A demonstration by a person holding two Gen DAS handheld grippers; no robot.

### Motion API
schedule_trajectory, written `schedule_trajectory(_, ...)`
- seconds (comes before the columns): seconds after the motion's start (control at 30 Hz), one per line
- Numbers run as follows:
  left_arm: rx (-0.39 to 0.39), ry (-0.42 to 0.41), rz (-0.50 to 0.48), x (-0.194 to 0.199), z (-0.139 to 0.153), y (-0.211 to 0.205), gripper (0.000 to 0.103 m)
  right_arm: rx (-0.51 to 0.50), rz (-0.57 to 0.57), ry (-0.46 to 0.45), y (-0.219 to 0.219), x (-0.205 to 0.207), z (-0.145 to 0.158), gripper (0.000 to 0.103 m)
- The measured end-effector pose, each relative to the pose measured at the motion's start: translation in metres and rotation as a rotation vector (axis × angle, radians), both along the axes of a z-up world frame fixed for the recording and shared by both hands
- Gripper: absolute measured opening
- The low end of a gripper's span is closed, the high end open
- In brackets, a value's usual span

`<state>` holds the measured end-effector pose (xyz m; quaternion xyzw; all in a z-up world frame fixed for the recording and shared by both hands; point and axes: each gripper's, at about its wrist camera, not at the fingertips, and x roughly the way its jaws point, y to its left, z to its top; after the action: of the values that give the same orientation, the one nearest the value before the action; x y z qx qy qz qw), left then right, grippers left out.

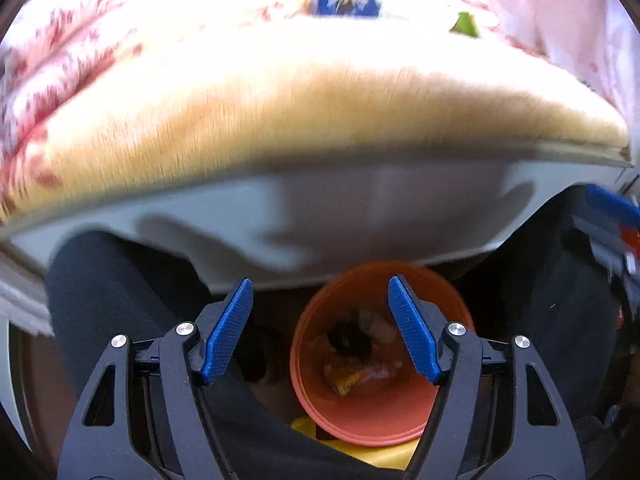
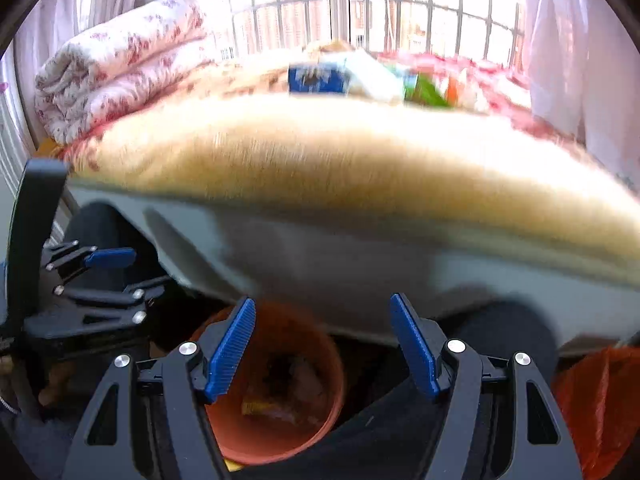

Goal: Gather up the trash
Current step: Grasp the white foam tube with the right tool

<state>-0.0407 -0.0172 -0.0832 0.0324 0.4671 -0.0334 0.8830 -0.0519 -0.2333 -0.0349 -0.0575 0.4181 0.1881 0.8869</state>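
Observation:
An orange bin (image 1: pixel 380 408) with wrappers and scraps inside stands on the floor below the bed's edge. My left gripper (image 1: pixel 320 328) is open and empty, hovering just above the bin's left rim. The bin also shows in the right wrist view (image 2: pixel 280 432). My right gripper (image 2: pixel 322 348) is open and empty above the bin's right side. A blue packet (image 2: pixel 316 78), a white wrapper (image 2: pixel 370 76) and a green packet (image 2: pixel 426 90) lie far back on the bed. The blue packet (image 1: pixel 344 0) and green packet (image 1: pixel 466 24) show in the left wrist view too.
A bed with a tan mat (image 2: pixel 360 160) and a grey side panel (image 2: pixel 340 264) fills the middle. A rolled floral quilt (image 2: pixel 116 76) lies at the left. A barred window (image 2: pixel 400 12) is behind. An orange plastic bag (image 2: pixel 592 400) sits at the lower right. Dark-trousered legs (image 1: pixel 120 300) flank the bin.

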Motion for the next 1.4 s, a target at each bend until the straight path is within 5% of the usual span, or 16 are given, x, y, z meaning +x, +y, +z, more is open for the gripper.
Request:
schedule_trajectory(0.17,-0.051,-0.170,-0.029,0.012,0.062,0.002,0.085,-0.008,0.026,-0.106,-0.008,0.076,0.060,0.079)
schedule_trajectory(0.3,-0.040,-0.296,0.017,0.027,0.094,0.005,0.092,-0.010,0.042,-0.089,-0.003,0.159,0.080,0.072)
schedule_trajectory(0.37,-0.040,-0.314,0.040,0.038,0.099,0.008,0.092,-0.022,0.052,-0.063,0.009,0.196,0.079,0.065)
schedule_trajectory(0.57,-0.092,-0.283,0.109,0.056,0.087,0.026,0.092,-0.142,0.099,-0.021,0.044,0.260,0.054,0.065)
schedule_trajectory(0.83,-0.089,-0.238,0.098,0.063,0.070,0.030,0.092,-0.316,0.141,-0.026,0.078,0.273,0.024,0.061)
schedule_trajectory(0.93,-0.103,-0.230,0.099,0.064,0.068,0.030,0.092,-0.394,0.143,-0.030,0.086,0.277,0.013,0.033)
schedule_trajectory(1.0,-0.105,-0.226,0.100,0.064,0.067,0.030,0.092,-0.411,0.136,-0.023,0.086,0.280,0.008,0.030)
schedule_trajectory(1.2,-0.101,-0.234,0.089,0.062,0.072,0.028,0.092,-0.297,0.107,-0.079,0.060,0.265,0.036,0.027)
schedule_trajectory(1.4,-0.131,-0.255,0.041,0.081,0.085,0.018,0.092,-0.063,0.039,-0.049,0.009,0.244,0.056,0.027)
